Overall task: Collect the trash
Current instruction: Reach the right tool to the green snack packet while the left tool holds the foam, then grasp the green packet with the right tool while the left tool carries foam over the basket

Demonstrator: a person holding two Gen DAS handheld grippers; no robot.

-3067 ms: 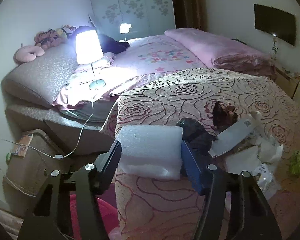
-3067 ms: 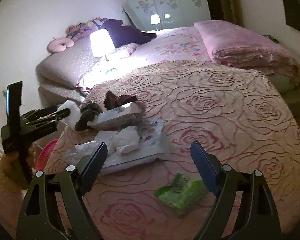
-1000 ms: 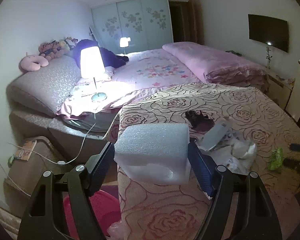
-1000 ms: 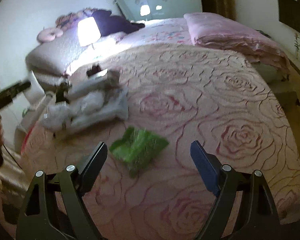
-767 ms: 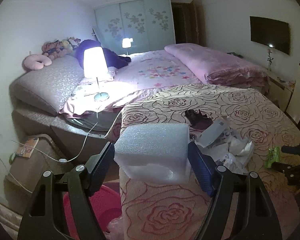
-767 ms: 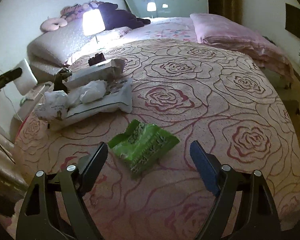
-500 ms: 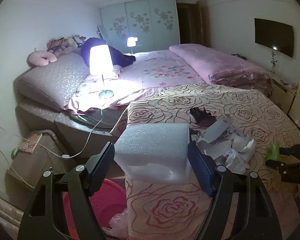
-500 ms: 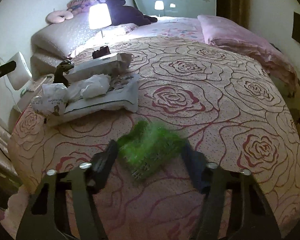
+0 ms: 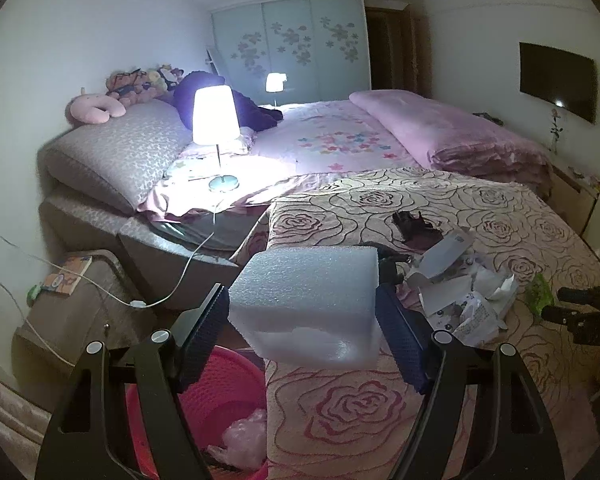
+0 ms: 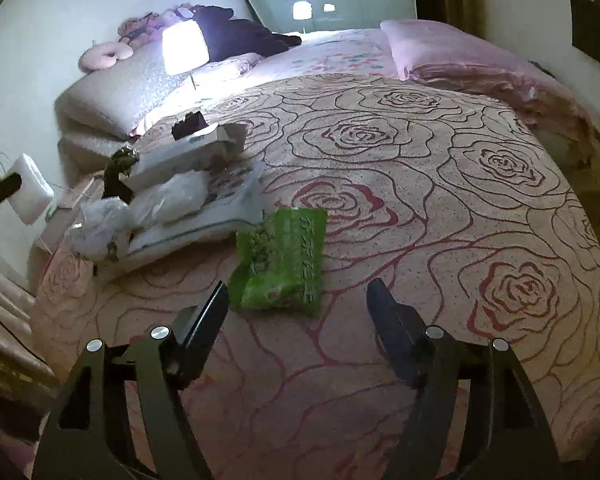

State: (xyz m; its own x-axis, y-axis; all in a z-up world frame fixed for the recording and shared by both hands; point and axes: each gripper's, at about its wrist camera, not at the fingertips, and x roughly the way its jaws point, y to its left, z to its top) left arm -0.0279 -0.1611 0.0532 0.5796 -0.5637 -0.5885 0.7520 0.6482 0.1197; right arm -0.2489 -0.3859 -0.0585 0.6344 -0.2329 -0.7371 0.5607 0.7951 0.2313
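My left gripper [image 9: 300,308] is shut on a white foam block [image 9: 306,300] and holds it in the air, above the edge of the rose-patterned bed cover [image 9: 500,208] and a pink bin [image 9: 216,404] on the floor. My right gripper [image 10: 298,300] is open, just above the cover, with a green snack packet [image 10: 284,260] lying in front of its fingertips and reaching between them. A heap of white paper, plastic and a flattened carton [image 10: 180,196] lies left of the packet. The foam block also shows at the far left of the right wrist view [image 10: 30,196].
The pink bin holds a crumpled clear bag [image 9: 246,440]. A lit lamp [image 9: 216,120] stands on the bed near grey pillows [image 9: 116,152]. A folded pink quilt [image 9: 452,136] lies at the back. A low cabinet with a cable [image 9: 72,292] stands left of the bed.
My right gripper has come closer to the green packet, whose near end now lies between its fingertips. My left gripper has carried the foam block left and back, over the pink bin.
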